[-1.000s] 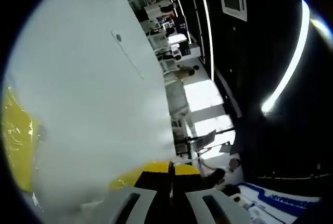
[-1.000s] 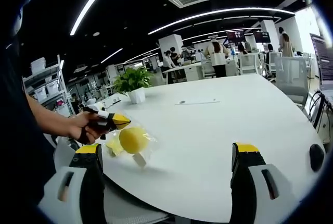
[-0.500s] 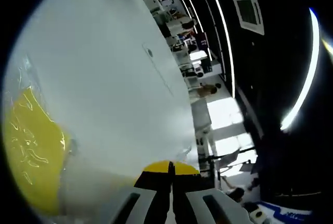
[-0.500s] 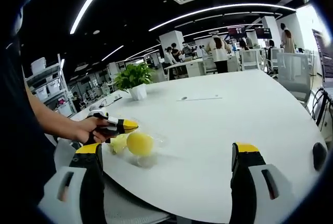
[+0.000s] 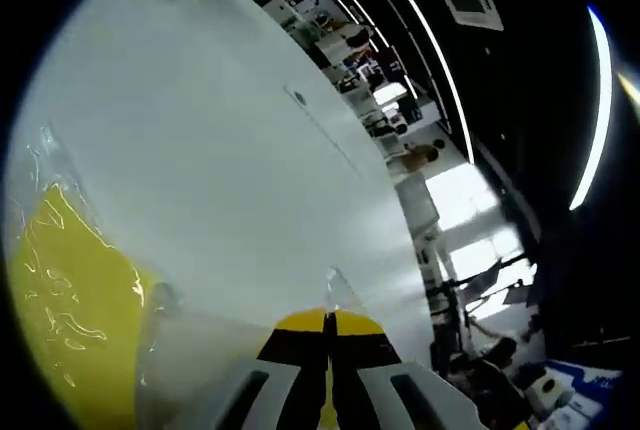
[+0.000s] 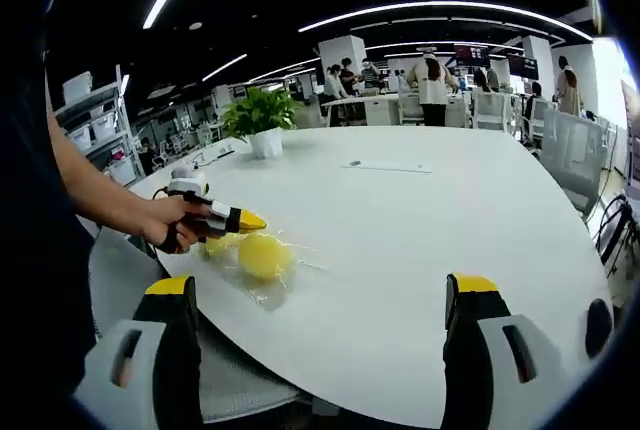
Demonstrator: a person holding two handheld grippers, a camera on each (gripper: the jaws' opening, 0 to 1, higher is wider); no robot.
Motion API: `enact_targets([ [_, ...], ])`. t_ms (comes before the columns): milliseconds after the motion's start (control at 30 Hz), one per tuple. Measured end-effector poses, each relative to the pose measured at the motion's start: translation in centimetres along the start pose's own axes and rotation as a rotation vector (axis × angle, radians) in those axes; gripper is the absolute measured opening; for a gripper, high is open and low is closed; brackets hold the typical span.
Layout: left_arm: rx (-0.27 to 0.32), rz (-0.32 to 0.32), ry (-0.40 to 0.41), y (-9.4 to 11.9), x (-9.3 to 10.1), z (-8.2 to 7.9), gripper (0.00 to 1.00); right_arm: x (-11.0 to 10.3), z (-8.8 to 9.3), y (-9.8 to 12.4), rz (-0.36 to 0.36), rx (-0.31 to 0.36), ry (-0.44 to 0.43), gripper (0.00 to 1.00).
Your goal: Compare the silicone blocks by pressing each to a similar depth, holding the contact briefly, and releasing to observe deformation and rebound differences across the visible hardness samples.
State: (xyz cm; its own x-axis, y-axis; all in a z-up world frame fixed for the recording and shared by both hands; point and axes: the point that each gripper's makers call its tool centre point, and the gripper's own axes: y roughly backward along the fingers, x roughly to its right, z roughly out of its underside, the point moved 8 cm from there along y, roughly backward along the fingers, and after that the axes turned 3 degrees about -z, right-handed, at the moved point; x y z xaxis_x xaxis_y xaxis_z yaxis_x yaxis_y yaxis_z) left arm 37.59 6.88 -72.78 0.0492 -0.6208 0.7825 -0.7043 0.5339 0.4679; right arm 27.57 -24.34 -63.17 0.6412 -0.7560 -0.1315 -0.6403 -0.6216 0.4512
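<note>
Left gripper view: left gripper (image 5: 327, 335), jaws closed together, nothing between them. Yellow block (image 5: 75, 320) in clear bag (image 5: 60, 165) lies on the white table (image 5: 230, 140), beside the tips.

Right gripper view: right gripper (image 6: 325, 300), jaws wide apart, empty, held back from the table edge. Left gripper (image 6: 245, 220) sits just above the block (image 6: 263, 255). Advice: press straight down on the block's centre, slowly, to an even depth, so the bag does not skid.

Ceiling light strips (image 6: 440, 12) give bright, even illumination. The white table (image 6: 420, 240) carries soft glare ahead of the fingers. Fisheye curvature is strong at the edges. Plastic wrap (image 5: 70, 290) is blurred.
</note>
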Motion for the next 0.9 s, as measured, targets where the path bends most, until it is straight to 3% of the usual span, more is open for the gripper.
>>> enact_targets([
  [167,-0.022,-0.093,-0.08,0.0,-1.2,0.4,0.0,-0.1,0.1,-0.3,-0.007,0.002,-0.006,0.97],
  [367,-0.044,-0.147,-0.172,-0.6,-1.5,0.6,0.0,0.1,0.0,-0.5,-0.005,0.005,-0.007,0.97],
  [467,-0.05,-0.155,-0.167,-0.8,-1.7,0.4,0.0,0.2,-0.3,-0.6,-0.004,0.01,-0.027,0.97],
  [733,-0.046,-0.167,-0.25,-0.8,-1.8,0.5,0.0,0.0,-0.2,-1.1,-0.014,0.013,-0.023,0.97],
  [833,-0.038,-0.187,-0.364,-0.7,-1.4,0.2,0.04,0.0,-0.3,-1.2,-0.017,0.02,-0.022,0.97],
  [900,-0.036,-0.182,-0.356,-0.6,-1.2,0.1,0.16,0.1,-0.4,-1.4,-0.018,0.019,-0.028,0.97],
])
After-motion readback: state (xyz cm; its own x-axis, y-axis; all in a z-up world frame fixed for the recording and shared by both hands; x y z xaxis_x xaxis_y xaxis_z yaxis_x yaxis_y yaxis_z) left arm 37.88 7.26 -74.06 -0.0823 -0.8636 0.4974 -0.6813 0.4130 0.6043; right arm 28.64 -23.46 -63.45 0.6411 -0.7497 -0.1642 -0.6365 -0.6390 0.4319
